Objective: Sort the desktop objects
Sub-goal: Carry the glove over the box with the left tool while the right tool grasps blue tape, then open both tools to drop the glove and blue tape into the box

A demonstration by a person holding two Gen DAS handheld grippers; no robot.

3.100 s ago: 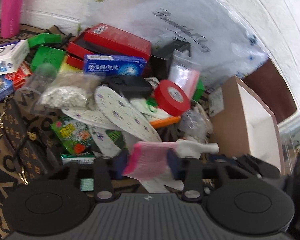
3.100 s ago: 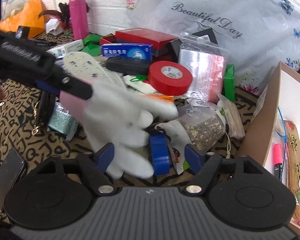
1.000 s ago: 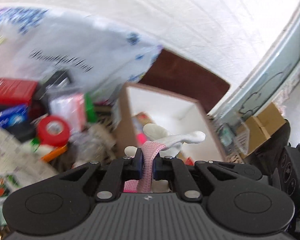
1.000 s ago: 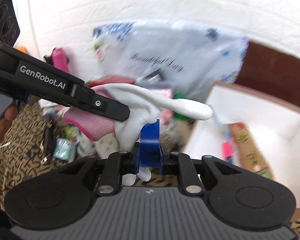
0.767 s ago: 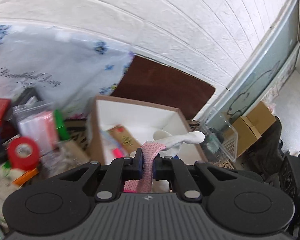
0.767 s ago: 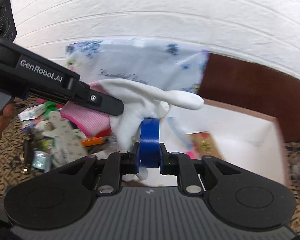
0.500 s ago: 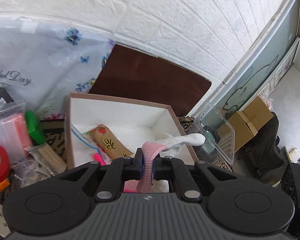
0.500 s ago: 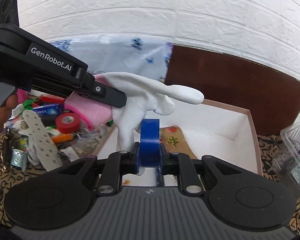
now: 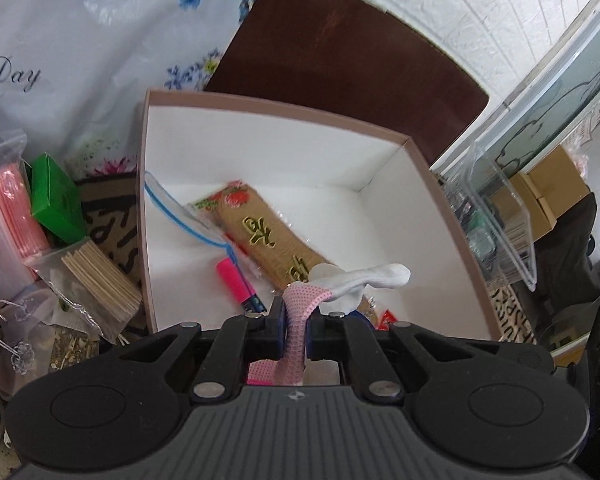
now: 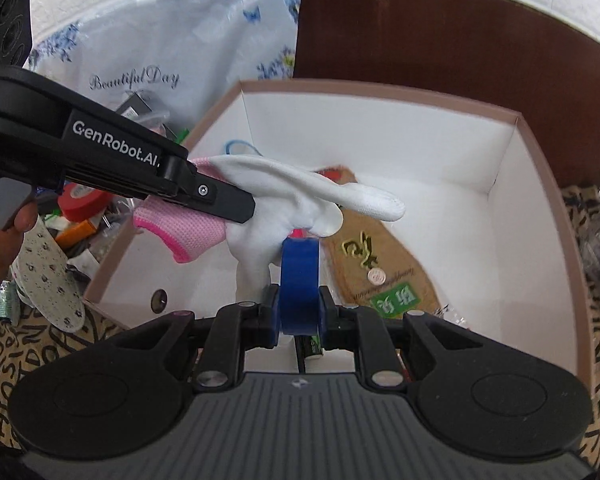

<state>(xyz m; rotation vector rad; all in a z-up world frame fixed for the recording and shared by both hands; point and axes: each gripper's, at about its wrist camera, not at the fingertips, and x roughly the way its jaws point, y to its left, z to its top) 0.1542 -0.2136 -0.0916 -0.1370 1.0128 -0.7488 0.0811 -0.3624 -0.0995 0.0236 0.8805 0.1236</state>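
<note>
Your left gripper point(image 9: 294, 326) pinches the limp, light glove point(image 10: 300, 200) by its pink cuff; your right gripper's point(image 10: 299, 316) fingers clamp the stiff blue tape roll point(image 10: 299, 276) above the box point(image 10: 516, 128).

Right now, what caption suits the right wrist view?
Both grippers over the box: right holding blue tape, left holding a glove.

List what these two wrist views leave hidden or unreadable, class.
- Left view: the glove below its cuff, behind the left gripper.
- Right view: the blue tape roll's lower half, behind the right gripper.
- Both: the box's near floor, behind the gripper bodies.
</note>
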